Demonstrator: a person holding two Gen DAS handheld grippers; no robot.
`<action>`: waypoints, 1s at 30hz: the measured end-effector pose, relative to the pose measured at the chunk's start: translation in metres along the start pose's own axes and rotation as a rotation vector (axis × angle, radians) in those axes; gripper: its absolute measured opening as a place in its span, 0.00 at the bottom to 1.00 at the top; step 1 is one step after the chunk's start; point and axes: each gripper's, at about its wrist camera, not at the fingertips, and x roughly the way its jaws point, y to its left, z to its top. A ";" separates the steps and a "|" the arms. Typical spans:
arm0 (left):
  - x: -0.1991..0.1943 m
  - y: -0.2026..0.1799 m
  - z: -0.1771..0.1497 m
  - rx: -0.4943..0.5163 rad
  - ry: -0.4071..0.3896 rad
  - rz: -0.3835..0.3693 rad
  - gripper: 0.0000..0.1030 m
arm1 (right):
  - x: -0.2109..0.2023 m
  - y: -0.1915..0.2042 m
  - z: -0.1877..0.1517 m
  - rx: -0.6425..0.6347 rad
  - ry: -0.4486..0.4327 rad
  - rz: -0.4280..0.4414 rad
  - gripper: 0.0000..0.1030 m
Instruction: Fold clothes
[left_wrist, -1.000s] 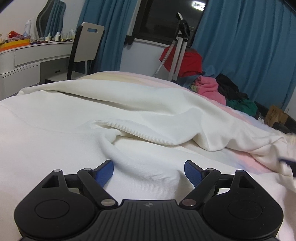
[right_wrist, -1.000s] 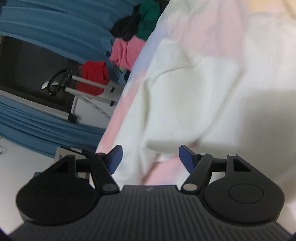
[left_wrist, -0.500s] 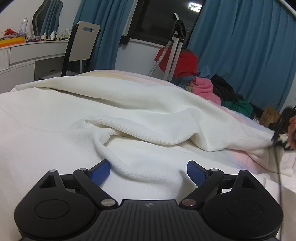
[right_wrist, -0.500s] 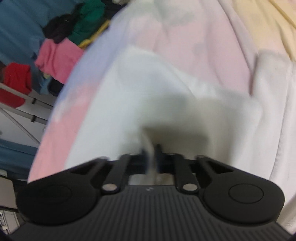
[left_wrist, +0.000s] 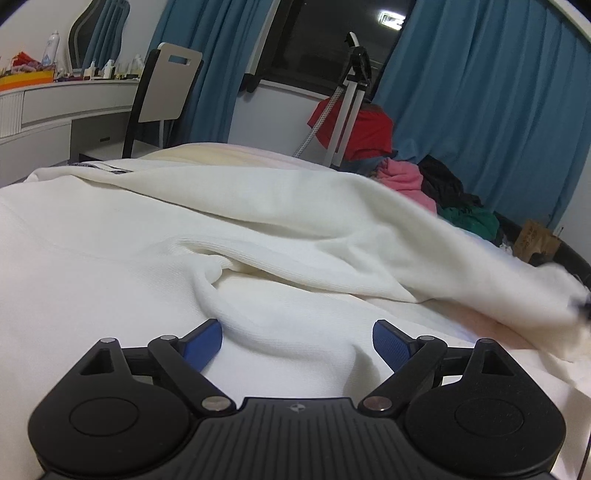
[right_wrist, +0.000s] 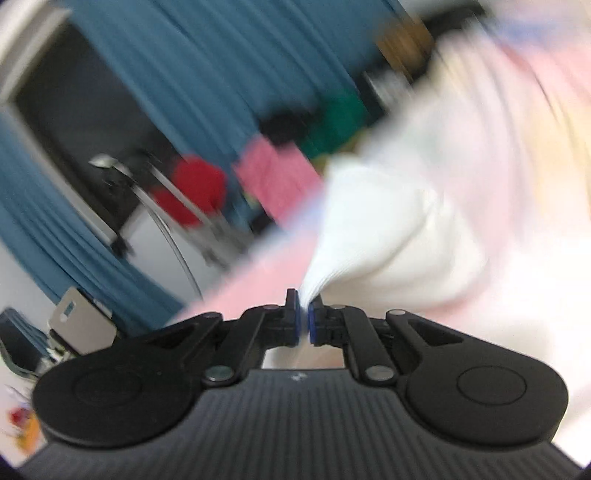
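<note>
So the white sweater (left_wrist: 258, 229) is lying spread across the bed (left_wrist: 491, 325), with one bunched edge lifted at the far right. The right gripper (right_wrist: 303, 320) is pinching that white fabric tight between its blue pads. The left gripper (left_wrist: 297, 341) is hovering just over the near folds, jaws spread wide, gripping nothing.

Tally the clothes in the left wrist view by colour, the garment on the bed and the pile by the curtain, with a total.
White garment, on the bed: 1
Red, by the stand: 1
Pink: 1
Black: 1
Green: 1
Total: 5 colour patches; whether each pile patch is a single garment cannot be told.
</note>
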 end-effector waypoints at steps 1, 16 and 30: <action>-0.001 -0.001 0.000 0.005 -0.001 0.001 0.88 | 0.002 -0.007 -0.005 -0.001 0.038 -0.007 0.09; 0.004 -0.011 -0.008 0.037 0.016 0.028 0.88 | 0.002 -0.074 -0.007 0.189 0.034 -0.102 0.63; 0.000 0.007 0.012 0.031 -0.069 -0.017 0.87 | 0.039 0.151 0.149 -0.272 -0.271 -0.136 0.08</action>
